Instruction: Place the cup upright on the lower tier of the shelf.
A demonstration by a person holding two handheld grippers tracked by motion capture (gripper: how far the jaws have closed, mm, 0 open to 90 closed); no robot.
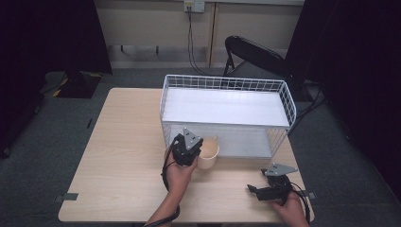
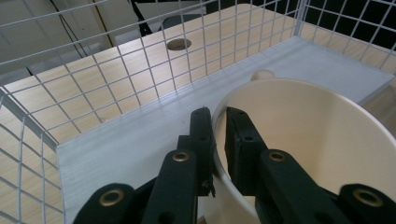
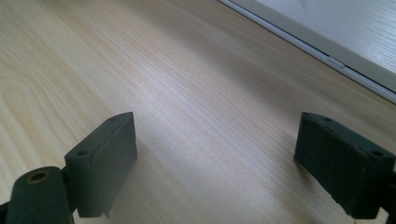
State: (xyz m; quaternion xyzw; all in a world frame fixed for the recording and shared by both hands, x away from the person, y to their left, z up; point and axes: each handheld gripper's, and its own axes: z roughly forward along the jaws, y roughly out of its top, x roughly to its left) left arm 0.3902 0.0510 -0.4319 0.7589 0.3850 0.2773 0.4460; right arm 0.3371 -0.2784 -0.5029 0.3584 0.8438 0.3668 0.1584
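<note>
- Our left gripper (image 1: 193, 150) pinches the rim of the one cream cup (image 1: 209, 152), at the front edge of the wire rack's (image 1: 227, 101) lower shelf.
- We judge the cup is mid-placement; next, ease it onto the lower shelf and release.
- Our right gripper (image 1: 265, 190) rests wide open, empty, by the table's (image 1: 123, 151) front right corner.
</note>
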